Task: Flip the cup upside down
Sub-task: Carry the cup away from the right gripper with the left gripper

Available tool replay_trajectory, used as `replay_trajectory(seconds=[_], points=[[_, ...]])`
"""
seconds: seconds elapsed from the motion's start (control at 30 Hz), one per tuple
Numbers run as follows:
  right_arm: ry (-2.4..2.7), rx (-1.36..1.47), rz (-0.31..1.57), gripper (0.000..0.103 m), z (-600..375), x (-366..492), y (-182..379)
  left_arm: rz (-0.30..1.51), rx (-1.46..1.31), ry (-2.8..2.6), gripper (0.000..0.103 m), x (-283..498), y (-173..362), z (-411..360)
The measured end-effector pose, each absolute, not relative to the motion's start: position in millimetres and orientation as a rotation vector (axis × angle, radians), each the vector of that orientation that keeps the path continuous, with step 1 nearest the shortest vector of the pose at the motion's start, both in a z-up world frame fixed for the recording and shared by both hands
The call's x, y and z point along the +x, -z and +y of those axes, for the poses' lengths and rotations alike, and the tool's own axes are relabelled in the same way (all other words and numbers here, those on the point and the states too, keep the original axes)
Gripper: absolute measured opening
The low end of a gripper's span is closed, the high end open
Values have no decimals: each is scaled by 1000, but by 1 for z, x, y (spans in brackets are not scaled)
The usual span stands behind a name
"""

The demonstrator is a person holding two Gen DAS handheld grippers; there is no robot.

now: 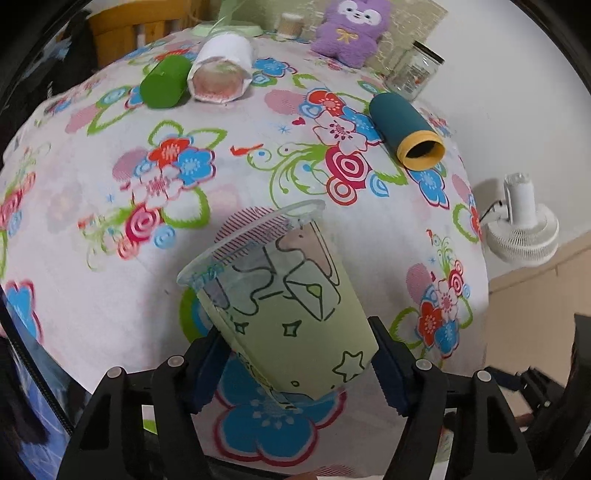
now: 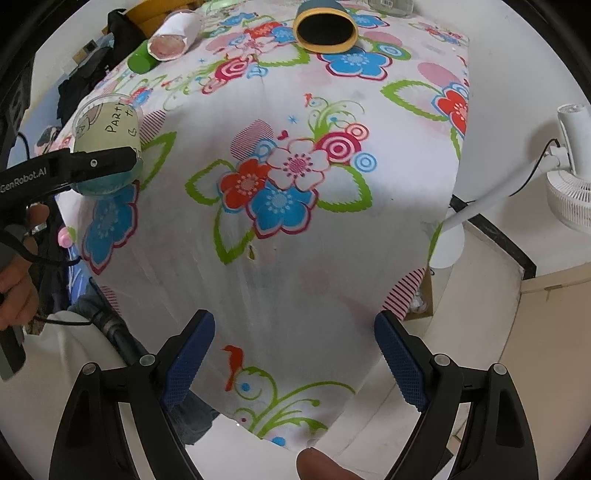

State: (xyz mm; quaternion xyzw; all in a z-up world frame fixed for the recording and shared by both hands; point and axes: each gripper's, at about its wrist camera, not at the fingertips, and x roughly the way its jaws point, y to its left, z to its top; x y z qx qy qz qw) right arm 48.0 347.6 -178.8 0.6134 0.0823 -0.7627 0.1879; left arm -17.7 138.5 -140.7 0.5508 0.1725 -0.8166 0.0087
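Note:
A clear plastic cup with a pale green printed sleeve (image 1: 291, 314) is held in my left gripper (image 1: 295, 365), which is shut on its lower body. The cup is tilted, with its open rim pointing up and away, above the floral tablecloth (image 1: 110, 229). In the right wrist view the same cup (image 2: 107, 129) shows at the far left, clamped by the left gripper's black finger (image 2: 99, 162). My right gripper (image 2: 295, 362) is open and empty, hovering over the near end of the table.
A teal cup with a yellow rim (image 1: 406, 129) lies on its side at the right. A green cup (image 1: 164, 81) and a white cup (image 1: 221, 70) lie at the back left. A glass jar (image 1: 413, 70) and a purple plush (image 1: 351, 29) stand behind. A white fan (image 1: 524, 229) stands off the table's right.

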Motion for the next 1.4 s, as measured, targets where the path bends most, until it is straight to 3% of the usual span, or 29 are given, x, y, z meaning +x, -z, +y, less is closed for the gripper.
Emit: replay_trajectory(seconds=[0.2,0.57,0.7,0.9,1.03,1.4], points=[[2177,1643,195,90,340,53,169,239,1834,2628,73,-33,118,132],[2167,1492,89,90,317,58,157,-789,2256,2372,73,-54,111,150],[2170,1400,53,90,305,63,151,-1003,2469,2141,73,-54,125,156],[2169,1288,-35,90,290,68,152,-1133,2776,1780,73,-54,137,160],[2151,1244,-84,90,281,72,156,-1128,2947,1590,73,-56,145,162],[2122,1192,-191,90,282,74,166,-1108,3025,1384,74,-81,177,163]])
